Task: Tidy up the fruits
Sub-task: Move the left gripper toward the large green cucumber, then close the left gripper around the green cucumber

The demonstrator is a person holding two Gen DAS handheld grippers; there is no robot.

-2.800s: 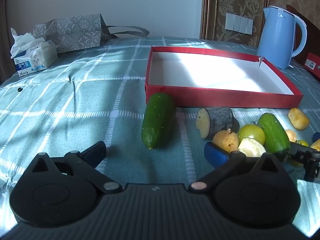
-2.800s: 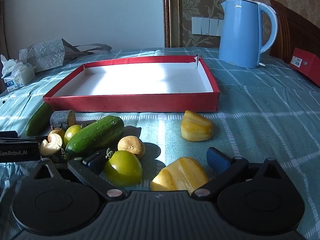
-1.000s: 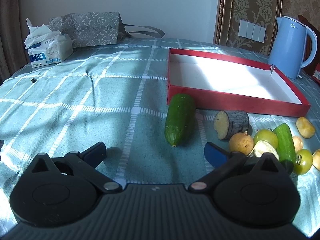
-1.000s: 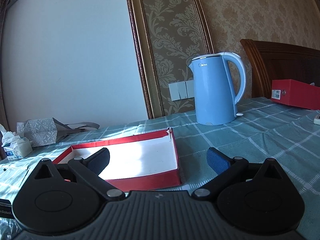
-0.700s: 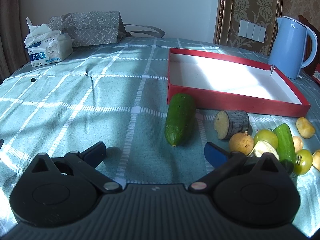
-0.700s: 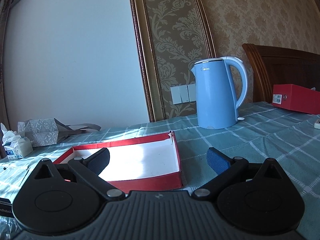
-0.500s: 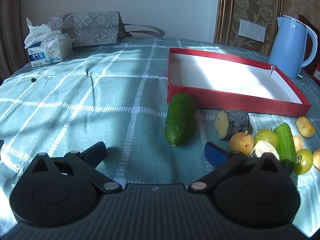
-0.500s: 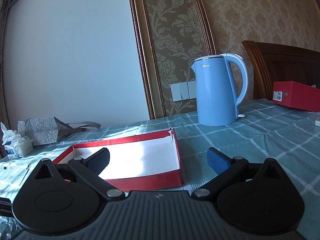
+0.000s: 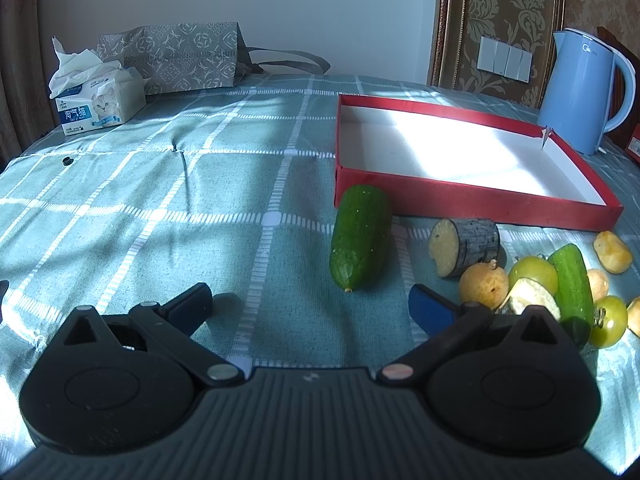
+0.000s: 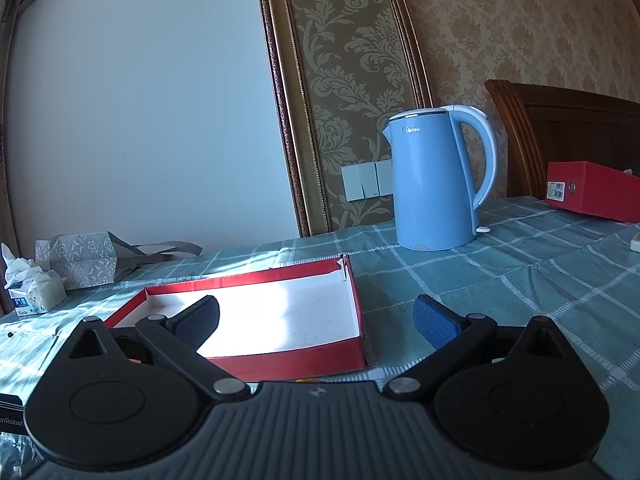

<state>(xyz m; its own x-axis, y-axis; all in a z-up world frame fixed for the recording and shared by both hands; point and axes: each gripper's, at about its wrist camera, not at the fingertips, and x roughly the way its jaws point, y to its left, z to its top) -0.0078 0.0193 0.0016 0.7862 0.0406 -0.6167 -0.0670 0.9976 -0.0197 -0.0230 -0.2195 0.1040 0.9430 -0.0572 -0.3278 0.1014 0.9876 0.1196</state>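
The left gripper (image 9: 310,304) hangs low over the teal checked tablecloth (image 9: 160,208), its blue-padded jaws spread wide and empty. The large dark green cucumber (image 9: 361,237) lies just right of centre in the left wrist view, slightly ahead of the gap between the jaws. Its long axis runs almost straight away from the camera, the stem tip nearest and the far end just beside the front wall of the shallow red cardboard tray with a white floor (image 9: 476,204), which holds nothing. The other produce, among it a cut grey-skinned chunk (image 9: 466,245) and a second smaller cucumber (image 9: 572,284), is bunched at the right of the frame.

The right gripper (image 10: 316,318) is likewise spread and empty, but tilted up towards the wall, so the left one is probably the nearer to the cucumber.

The light blue electric kettle (image 10: 434,176) reads "Midea". The white tissue pack (image 9: 98,102) at upper left carries Chinese characters and a cat picture. "nRobot" shows at the lower left edge of the right wrist view.
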